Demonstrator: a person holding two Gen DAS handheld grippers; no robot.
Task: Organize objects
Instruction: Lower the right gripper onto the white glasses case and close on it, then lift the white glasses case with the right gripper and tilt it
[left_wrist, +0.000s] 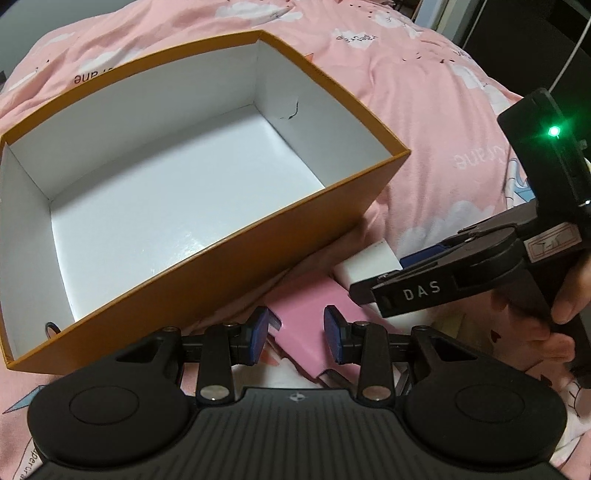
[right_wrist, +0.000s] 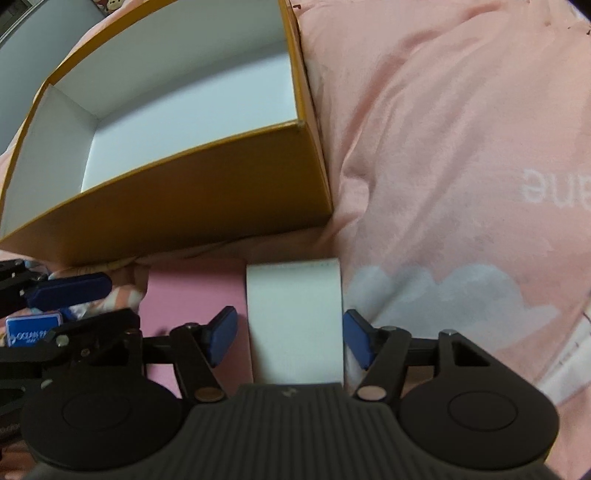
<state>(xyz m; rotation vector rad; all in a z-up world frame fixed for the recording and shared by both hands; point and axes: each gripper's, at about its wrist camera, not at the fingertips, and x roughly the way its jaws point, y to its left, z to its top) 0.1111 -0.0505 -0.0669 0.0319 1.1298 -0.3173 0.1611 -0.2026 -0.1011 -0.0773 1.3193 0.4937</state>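
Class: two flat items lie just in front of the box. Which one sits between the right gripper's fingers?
The white block. It sits between the open right gripper's blue pads, while the pink pad lies beside it, nearer the left gripper.

"DAS" stands in white capitals on the right gripper (left_wrist: 397, 264) arm, at the right of the left wrist view. The pink bedding (left_wrist: 424, 122) carries upside-down white lettering ending "ane" (the start is cut off or blurred). At the left edge of the right wrist view, a blue item (right_wrist: 31, 331) bears white text, unreadable.
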